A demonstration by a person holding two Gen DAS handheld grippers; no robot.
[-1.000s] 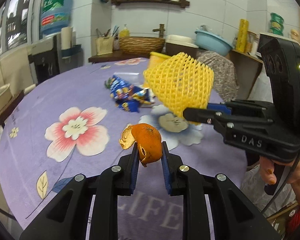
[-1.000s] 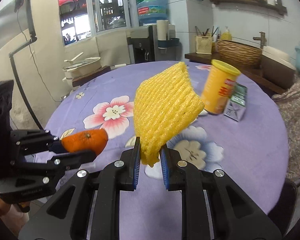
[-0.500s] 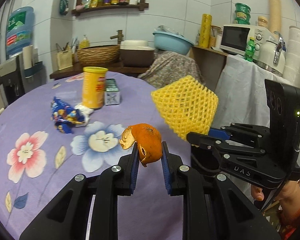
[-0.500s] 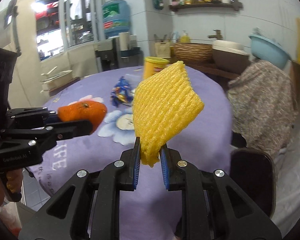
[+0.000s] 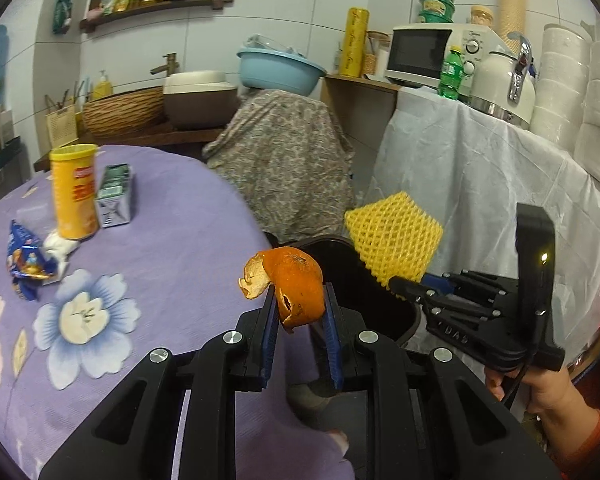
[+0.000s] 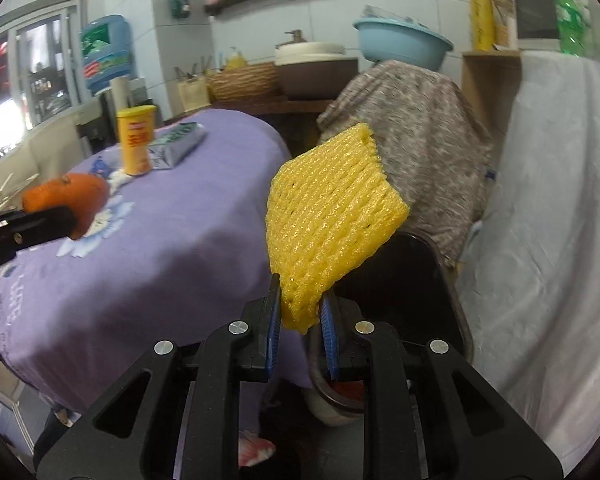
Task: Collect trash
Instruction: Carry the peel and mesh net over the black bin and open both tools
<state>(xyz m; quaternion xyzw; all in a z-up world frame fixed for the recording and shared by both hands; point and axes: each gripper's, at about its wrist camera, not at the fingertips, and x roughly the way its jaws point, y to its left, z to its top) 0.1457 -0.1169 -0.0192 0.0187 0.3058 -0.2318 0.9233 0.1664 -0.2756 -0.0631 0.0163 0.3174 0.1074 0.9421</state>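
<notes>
My left gripper (image 5: 299,308) is shut on a piece of orange peel (image 5: 296,284), held past the table's edge with the dark trash bin (image 5: 364,280) behind it. My right gripper (image 6: 299,308) is shut on a yellow foam fruit net (image 6: 332,216), which hangs in front of the bin (image 6: 432,280). In the left wrist view the net (image 5: 394,240) and the right gripper (image 5: 400,283) sit to the right, over the bin. In the right wrist view the peel (image 6: 70,196) shows at the far left in the left gripper's jaws.
On the purple flowered tablecloth (image 5: 172,240) stand a yellow can (image 5: 74,192) and a small green carton (image 5: 114,196), with a blue wrapper (image 5: 26,260) and a white wad (image 5: 62,245) nearby. A cloth-covered chair (image 5: 288,172) and a white-draped counter (image 5: 500,184) flank the bin.
Both grippers have swung right from over the table to its edge, carrying the peel and the net. The trash bin has come into view beneath them.
</notes>
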